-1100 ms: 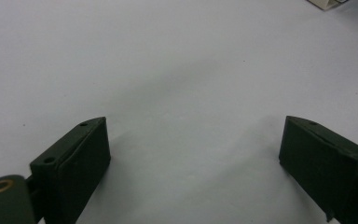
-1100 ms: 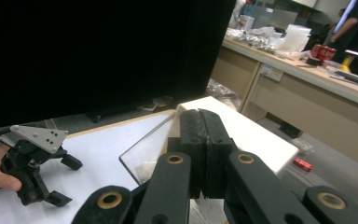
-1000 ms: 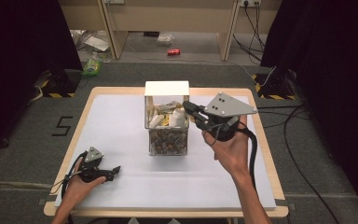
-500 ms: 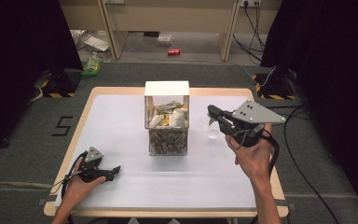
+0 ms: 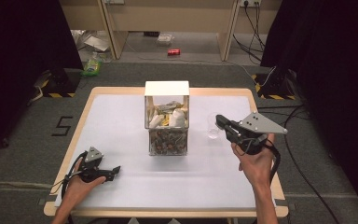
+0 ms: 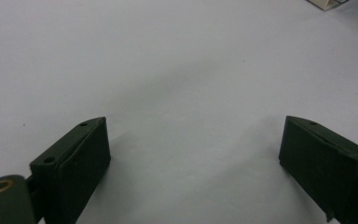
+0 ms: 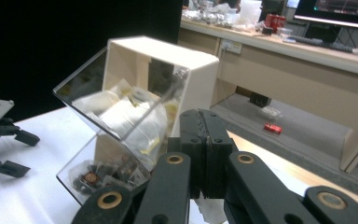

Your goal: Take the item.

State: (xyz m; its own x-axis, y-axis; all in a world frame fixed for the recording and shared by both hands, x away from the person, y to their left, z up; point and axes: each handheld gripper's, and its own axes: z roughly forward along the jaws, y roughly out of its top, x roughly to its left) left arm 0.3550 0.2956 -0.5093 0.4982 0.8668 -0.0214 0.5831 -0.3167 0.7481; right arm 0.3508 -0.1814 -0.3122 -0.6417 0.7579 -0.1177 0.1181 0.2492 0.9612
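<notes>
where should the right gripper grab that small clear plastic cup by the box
Grip the small clear plastic cup across its side wall near the rim, coming level from the right, where the right gripper is. It stands upright with its mouth up, apart from the clear-fronted box, so its round wall is free. The shut fingers must open first.

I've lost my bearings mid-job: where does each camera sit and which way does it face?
High view: above the near table edge, facing forward and down; both forearms, left gripper, right gripper.
Left gripper view: low over the white table, its jaws apart.
Right gripper view: along its closed jaws toward the clear bin, with the left gripper beyond.
Shared: high and right gripper views both show the bin.
</notes>
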